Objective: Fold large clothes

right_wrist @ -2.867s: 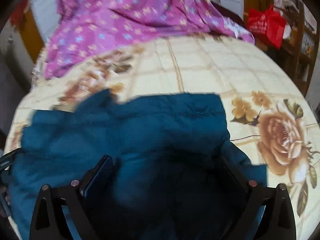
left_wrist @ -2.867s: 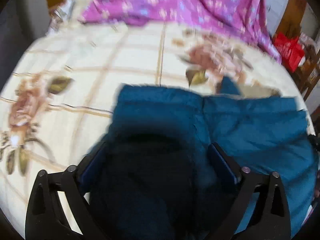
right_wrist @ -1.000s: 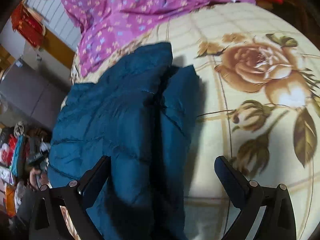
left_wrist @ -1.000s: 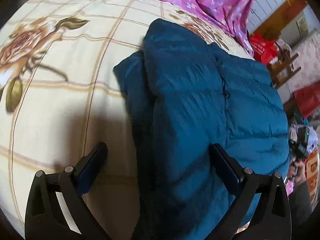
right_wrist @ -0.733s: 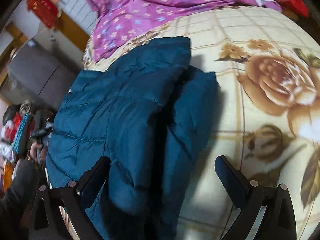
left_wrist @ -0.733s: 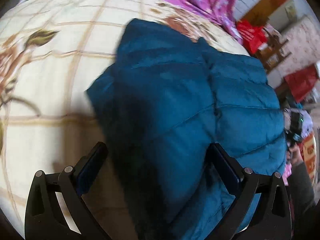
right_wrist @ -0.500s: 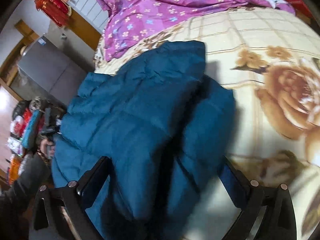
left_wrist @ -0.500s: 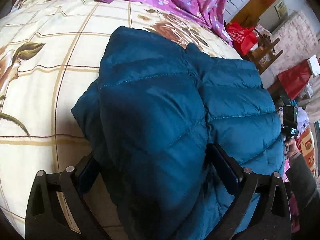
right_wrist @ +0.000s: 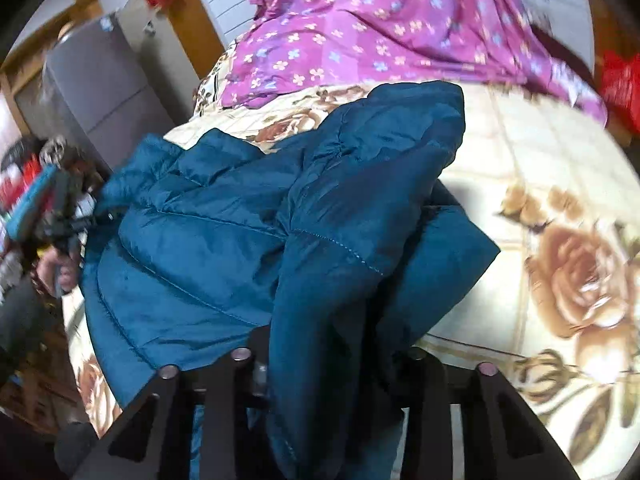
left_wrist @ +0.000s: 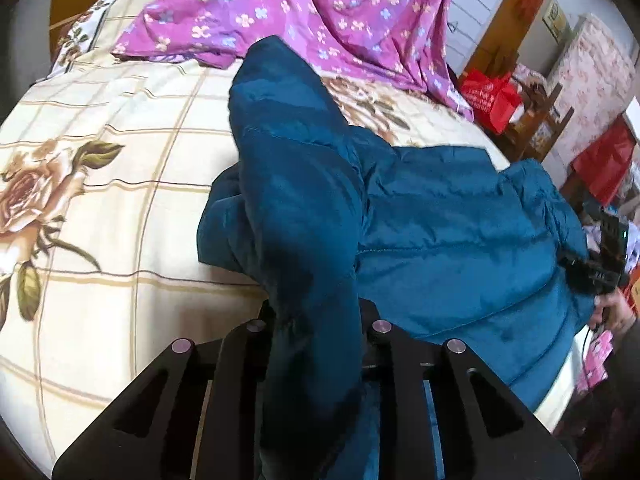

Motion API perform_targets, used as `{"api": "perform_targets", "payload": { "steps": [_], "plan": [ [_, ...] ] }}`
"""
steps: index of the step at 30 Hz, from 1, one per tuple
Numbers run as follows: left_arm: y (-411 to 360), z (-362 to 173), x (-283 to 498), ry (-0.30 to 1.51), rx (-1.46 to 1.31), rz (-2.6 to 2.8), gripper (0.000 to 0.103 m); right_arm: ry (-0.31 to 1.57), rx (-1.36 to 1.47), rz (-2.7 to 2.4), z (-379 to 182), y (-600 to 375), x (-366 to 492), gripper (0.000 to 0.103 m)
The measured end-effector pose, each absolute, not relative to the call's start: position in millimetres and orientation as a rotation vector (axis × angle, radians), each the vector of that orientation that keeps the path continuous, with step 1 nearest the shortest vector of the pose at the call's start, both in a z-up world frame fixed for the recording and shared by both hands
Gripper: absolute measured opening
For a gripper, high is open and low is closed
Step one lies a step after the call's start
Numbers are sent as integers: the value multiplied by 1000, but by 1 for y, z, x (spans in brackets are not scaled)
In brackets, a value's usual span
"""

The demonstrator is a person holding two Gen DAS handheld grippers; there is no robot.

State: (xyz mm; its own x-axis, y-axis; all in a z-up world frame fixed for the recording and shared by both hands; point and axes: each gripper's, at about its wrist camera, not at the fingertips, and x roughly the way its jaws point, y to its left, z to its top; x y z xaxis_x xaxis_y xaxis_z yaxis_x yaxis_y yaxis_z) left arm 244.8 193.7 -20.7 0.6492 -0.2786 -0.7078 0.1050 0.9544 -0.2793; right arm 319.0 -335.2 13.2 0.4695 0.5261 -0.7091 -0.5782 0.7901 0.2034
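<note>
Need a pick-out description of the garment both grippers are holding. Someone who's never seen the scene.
Start at the bed with the cream rose-print cover. A purple floral sheet is bunched at its far end; nearer lies the teal quilted puffer jacket. It is the only plain, padded fabric there.
</note>
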Motion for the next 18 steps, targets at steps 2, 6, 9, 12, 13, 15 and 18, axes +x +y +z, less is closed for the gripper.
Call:
{"api": "perform_targets", "payload": {
  "steps": [2, 6, 9, 12, 13, 15, 18],
  "plan": [
    [192, -9, 235, 828, -226, -221, 16, 827, -100, 661, 27, -334, 309, 31],
    [184, 11, 208, 822, -230, -253, 16, 804, -119, 652, 49, -339, 286, 30],
    [176, 19, 183, 831, -240, -279, 16, 810, -137, 651, 58, -349, 265, 30],
    [165, 17, 164, 839, -245, -303, 16, 821, -164, 646, 58, -359, 243, 30],
    [160, 16, 160, 843, -244, -307, 17, 829, -169, 644, 56, -362, 238, 30],
    [154, 8, 154, 854, -235, -314, 17, 849, -167, 634, 50, -370, 230, 30],
    [149, -12, 156, 888, -217, -289, 20, 892, -134, 628, 31, -378, 227, 34]
  ]
}}
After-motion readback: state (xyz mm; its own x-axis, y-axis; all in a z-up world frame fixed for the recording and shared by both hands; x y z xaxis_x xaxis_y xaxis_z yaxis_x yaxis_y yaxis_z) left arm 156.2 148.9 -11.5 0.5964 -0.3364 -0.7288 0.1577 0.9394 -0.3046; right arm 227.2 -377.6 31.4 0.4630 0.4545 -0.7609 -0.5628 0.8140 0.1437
